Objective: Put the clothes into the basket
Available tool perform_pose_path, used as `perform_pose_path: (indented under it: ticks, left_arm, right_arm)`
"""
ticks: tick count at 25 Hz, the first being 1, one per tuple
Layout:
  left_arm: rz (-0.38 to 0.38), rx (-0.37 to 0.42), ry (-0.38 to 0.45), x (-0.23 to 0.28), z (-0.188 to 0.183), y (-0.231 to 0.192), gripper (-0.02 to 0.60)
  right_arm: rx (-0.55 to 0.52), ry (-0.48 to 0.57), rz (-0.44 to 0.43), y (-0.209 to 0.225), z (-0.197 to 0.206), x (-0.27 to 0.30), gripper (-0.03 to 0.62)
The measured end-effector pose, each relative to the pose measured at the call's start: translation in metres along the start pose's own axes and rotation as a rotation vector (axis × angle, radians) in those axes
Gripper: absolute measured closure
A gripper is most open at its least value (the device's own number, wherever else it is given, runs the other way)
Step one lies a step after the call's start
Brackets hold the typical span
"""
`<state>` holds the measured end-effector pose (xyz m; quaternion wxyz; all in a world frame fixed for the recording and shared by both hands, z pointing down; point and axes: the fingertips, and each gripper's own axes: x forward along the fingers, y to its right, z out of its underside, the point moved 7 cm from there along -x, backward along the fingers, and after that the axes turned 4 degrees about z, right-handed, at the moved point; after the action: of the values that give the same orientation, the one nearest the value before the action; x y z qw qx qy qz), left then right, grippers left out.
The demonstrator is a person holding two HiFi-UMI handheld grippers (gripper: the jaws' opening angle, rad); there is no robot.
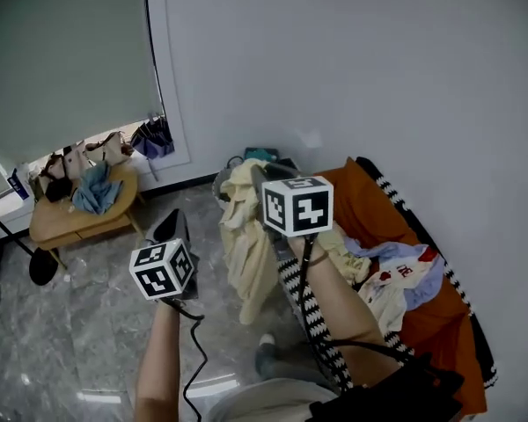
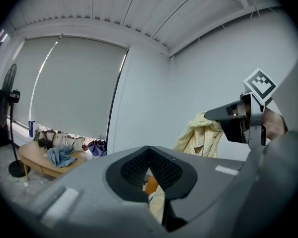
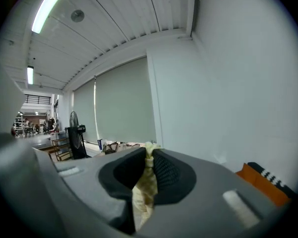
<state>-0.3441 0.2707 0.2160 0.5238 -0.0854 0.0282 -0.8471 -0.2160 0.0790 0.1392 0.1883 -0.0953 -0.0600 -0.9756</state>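
your right tool [image 1: 259, 172] sits mid-frame in the head view, jaws clamped on a pale yellow shirt [image 1: 246, 253]. in the right gripper view the pads pinch a bunched fold of the fabric at the tips [image 3: 150, 155] & the rest trails down btw them. the shirt hangs free below the tool, w/ its lower end above the floor, just left of the sofa [image 1: 370, 209].

your left tool [image 1: 172, 221] is lower left of centre, apart from the shirt. its jaws are together at the tips w/ nothing btw them; in the left gripper view [image 2: 149, 155] only a slit below the pads shows bits of orange & yellow beyond. that view also catches the right tool at the right edge w/ the shirt [image 2: 201, 135] dangling from it.

the basket [image 1: 222, 181] is just behind the hanging shirt, dark rim peeking out upper left of it, close to the wall. can't tell what's inside.

more clothes [image 1: 396, 275] lie in a heap on the orange sofa, right of centre: white, blue & red-print pieces.

upper left: a low wooden bench [image 1: 70, 222] w/ a blue cloth [image 1: 95, 189] & some bags [image 1: 106, 150] on it.
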Motion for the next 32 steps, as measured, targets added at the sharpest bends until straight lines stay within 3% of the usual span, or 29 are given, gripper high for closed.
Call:
perform_pose_path:
  ticks: [8,15,23,32]
  left_arm:
    - [-0.052,0.031,0.035,0.097,-0.037,-0.033,0.583]
    - [-0.071,0.002,0.064,0.153,-0.052,-0.065,0.583]
    - [-0.072,0.056,0.041,0.244,-0.061,-0.114,0.583]
    - [-0.018,0.072,0.113,0.356,-0.120,-0.175,0.583]
  right_arm:
    - [-0.076,-0.003,-0.107,0.016,-0.038,0.112,0.546]
    - [-0.067,-0.005,-0.097,0.049,-0.061,0.191,0.546]
    - [-0.066,-0.008,-0.092,0.067,-0.081,0.284,0.546]
    - [-0.075,0.028,-0.058,0.087,-0.136,0.384,0.545]
